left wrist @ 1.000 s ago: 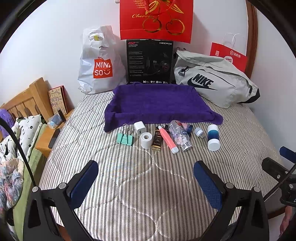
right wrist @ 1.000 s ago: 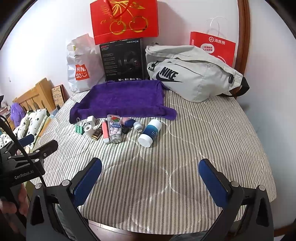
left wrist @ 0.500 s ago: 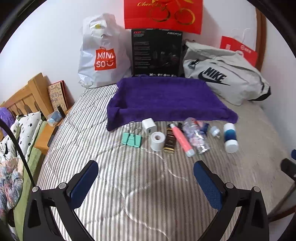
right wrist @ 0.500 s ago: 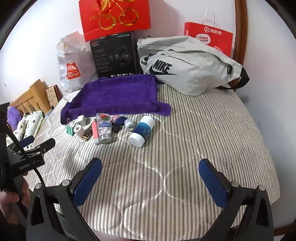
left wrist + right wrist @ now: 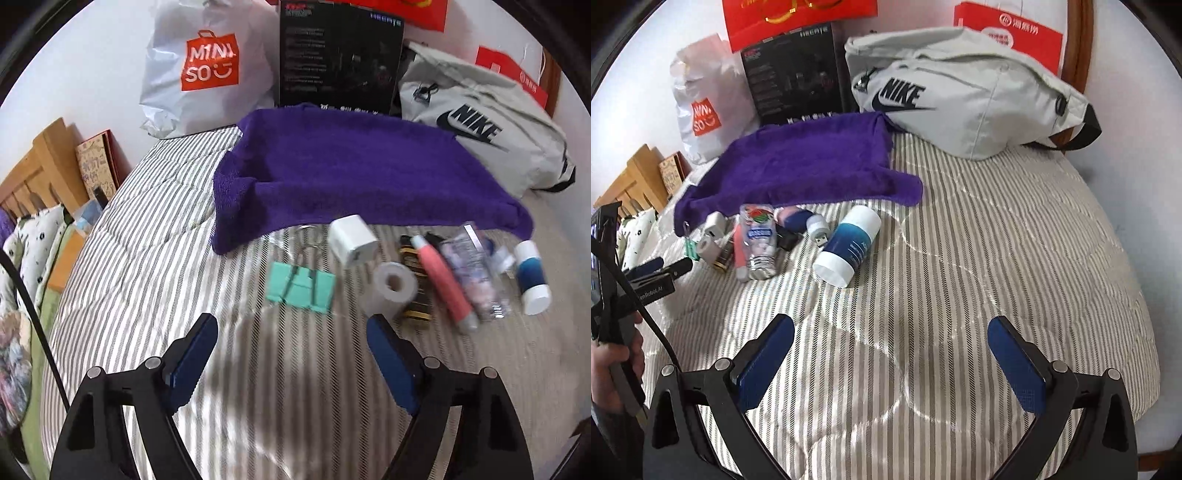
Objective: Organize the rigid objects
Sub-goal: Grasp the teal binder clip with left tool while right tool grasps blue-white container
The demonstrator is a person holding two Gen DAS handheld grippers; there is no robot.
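Observation:
Small rigid items lie in a row on the striped bed in front of a purple towel (image 5: 362, 173) (image 5: 812, 166). Left wrist view: teal binder clips (image 5: 301, 286), a white charger cube (image 5: 352, 240), a white tape roll (image 5: 393, 288), a dark gold-trimmed tube (image 5: 415, 280), a pink tube (image 5: 445, 280), a clear candy bottle (image 5: 474, 273), a blue-and-white jar (image 5: 532, 277). My left gripper (image 5: 291, 354) is open just short of the clips and tape roll. My right gripper (image 5: 890, 354) is open, well short of the jar (image 5: 849, 247), the candy bottle (image 5: 759, 240) and a white USB stick (image 5: 818, 227).
At the bed's far side stand a white Miniso bag (image 5: 207, 70), a black box (image 5: 340, 55), a grey Nike bag (image 5: 960, 92) and red paper bags (image 5: 1008, 37). A wooden headboard (image 5: 33, 173) and pillows are at left. A hand (image 5: 613, 369) holds the left gripper.
My left gripper has moved forward and down toward the binder clips and tape roll. My right gripper has also come closer to the row of items.

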